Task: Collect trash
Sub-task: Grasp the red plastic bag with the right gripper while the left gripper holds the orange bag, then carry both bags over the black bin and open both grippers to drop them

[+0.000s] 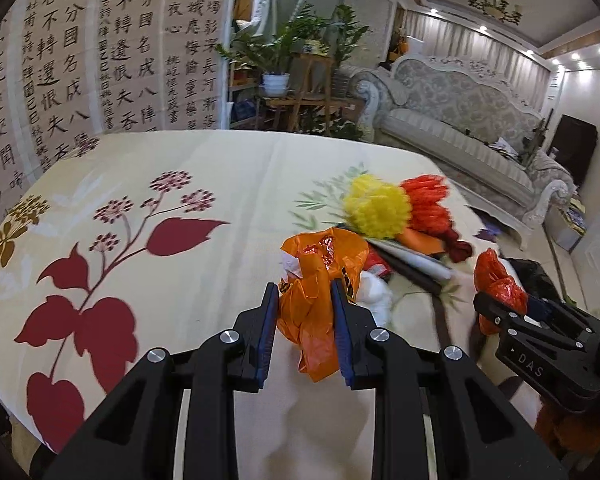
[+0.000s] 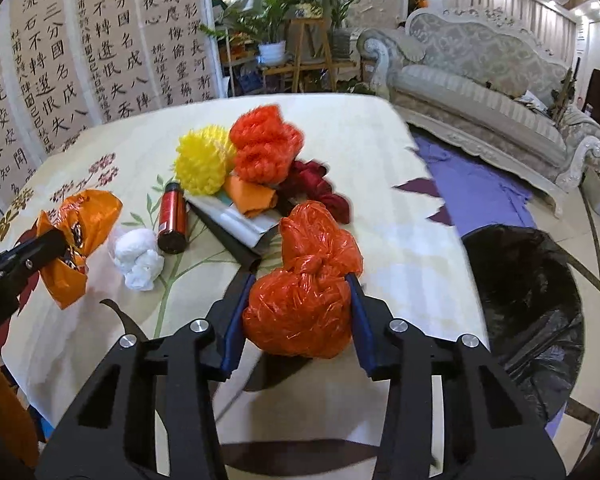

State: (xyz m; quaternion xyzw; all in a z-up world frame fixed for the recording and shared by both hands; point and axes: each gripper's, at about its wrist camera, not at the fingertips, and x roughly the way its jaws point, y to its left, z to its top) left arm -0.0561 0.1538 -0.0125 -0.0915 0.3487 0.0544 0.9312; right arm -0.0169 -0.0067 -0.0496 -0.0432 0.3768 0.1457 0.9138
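So the knotted red-orange bag [image 2: 302, 296] is wedged between the blue pads of the right hand-held gripper [image 2: 296, 320], near the right edge of the surface [image 2: 400, 152]; the pads look pressed into its sides, so it's counted as gripped, though whether it's lifted clear of the cloth can't be told. The crumpled orange bag [image 1: 314, 296] is pinched in the left hand-held gripper [image 1: 306, 328], jaws closed down on it, further to the left; so both hands are loaded, basically.

Just past the orange bag, a white wad [image 2: 138, 258] is seen lying on the cloth, with a red can [image 2: 173, 216] right beside it; farther back a heap is piled up: a yellow pom-pom [image 2: 200, 164], an orange-red pom-pom [image 2: 266, 144], a dark red cloth [image 2: 320, 190], an orange scrap [image 2: 250, 198] and some grey and black flat sheets [image 2: 236, 224].

A black bin bag [image 2: 528, 304] is held open on the floor, just off the right side of the surface; nothing can be made out inside it, too dark.

Progress-wise: two pieces are picked, none seen dumped yet; most of the pile is left untouched. Early days, it'd be guessed; the drop into the black bag is presumably what's owed next.
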